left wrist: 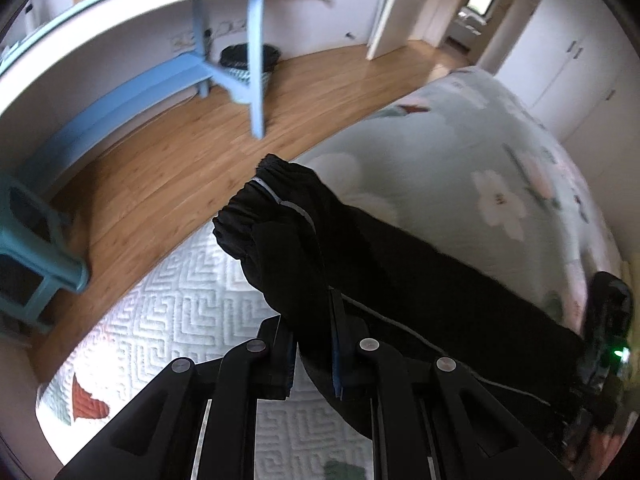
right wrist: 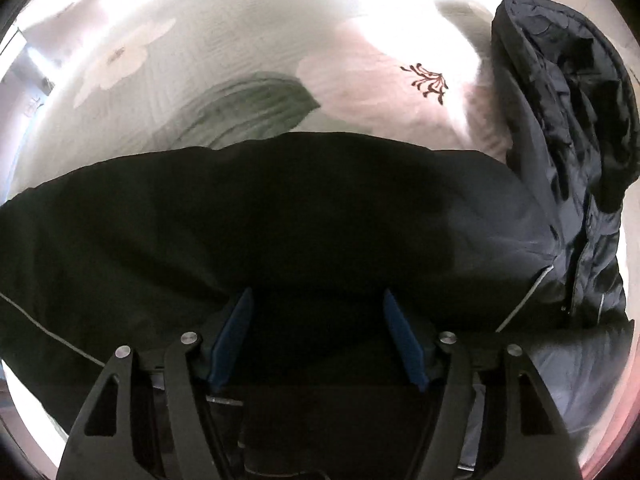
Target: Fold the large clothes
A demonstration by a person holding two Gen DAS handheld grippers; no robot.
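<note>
A large black jacket [right wrist: 304, 216] lies across a floral bedspread [right wrist: 240, 64]. Its hood and zipped front [right wrist: 568, 128] bunch up at the right. My left gripper [left wrist: 314, 344] is shut on the jacket's sleeve [left wrist: 304, 248] and holds it lifted above the bed; the elastic cuff [left wrist: 256, 204] sticks out past the fingers. The sleeve runs back to the right toward the other gripper [left wrist: 608, 320]. My right gripper [right wrist: 318, 336] is open, its blue pads [right wrist: 236, 332] spread just above or on the black fabric.
A white quilted mat [left wrist: 192, 320] covers the bed's near side. Beyond the bed edge are a wood floor [left wrist: 168, 168], a blue-legged desk [left wrist: 256, 60], a teal stool [left wrist: 36, 248], a black bin [left wrist: 240, 60] and white wardrobe doors [left wrist: 580, 80].
</note>
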